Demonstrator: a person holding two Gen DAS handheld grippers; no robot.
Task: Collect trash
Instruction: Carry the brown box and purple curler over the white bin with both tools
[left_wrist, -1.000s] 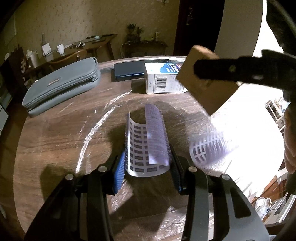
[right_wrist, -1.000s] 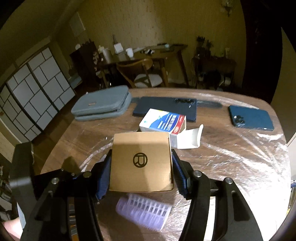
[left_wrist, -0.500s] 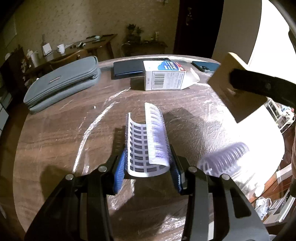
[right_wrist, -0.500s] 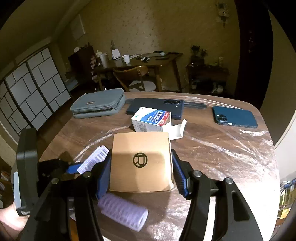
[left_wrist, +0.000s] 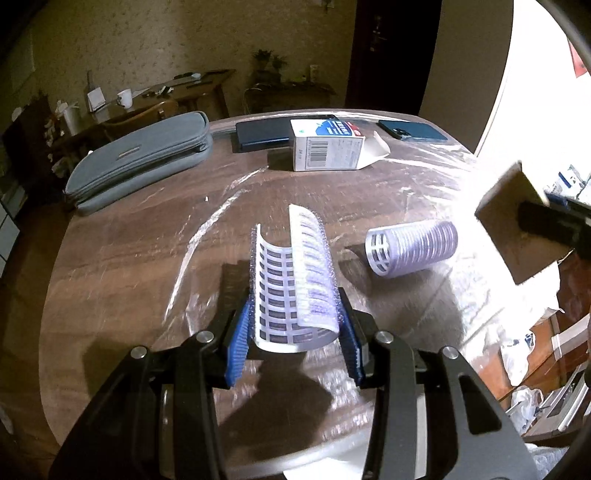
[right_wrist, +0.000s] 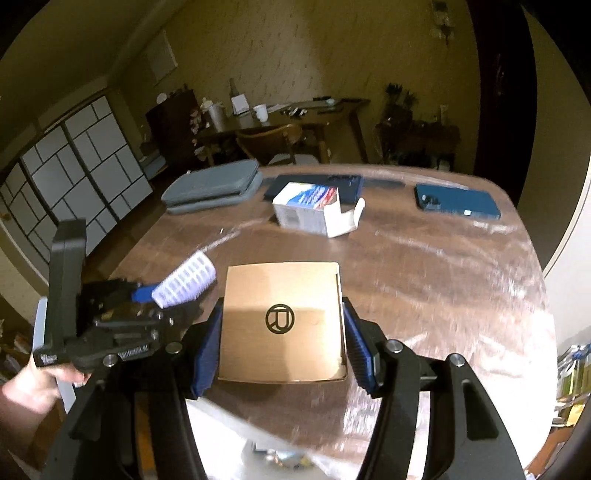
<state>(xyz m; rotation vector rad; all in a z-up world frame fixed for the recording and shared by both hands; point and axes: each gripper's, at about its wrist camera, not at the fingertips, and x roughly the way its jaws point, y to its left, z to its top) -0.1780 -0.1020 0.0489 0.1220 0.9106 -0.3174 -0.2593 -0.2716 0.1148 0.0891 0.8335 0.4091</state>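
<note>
Trash in both grippers. Split hair roller (left_wrist: 295, 284), white lattice with purple bristles, clamped between the blue pads of the left gripper (left_wrist: 293, 345), open side up, long axis running straight out along the fingers and away from the camera. Held just above the wooden table (left_wrist: 129, 258), which lies under a clear plastic sheet. Brown cardboard box (right_wrist: 282, 321) with a round black logo, flat face up, clamped at its two sides by the right gripper (right_wrist: 282, 332), apparently near the table's near edge.

Loose on the table: a whole purple hair roller (left_wrist: 412, 249), lying on its side, long axis crosswise to the left fingers, open end toward the left gripper. Sits just ahead and to the right of the left gripper, between the two hands; in the left wrist view the brown box shows further right, past the table edge. Probably next to collect, and the left hand looks nearer, though both grippers are full.

Farther back: an opened white carton (left_wrist: 327, 149) with a barcode, a grey zip pouch (left_wrist: 140, 162), a dark flat case (left_wrist: 262, 134) and a blue phone (right_wrist: 456, 203). Person's left hand (right_wrist: 33, 387) visible at the picture's edge.
</note>
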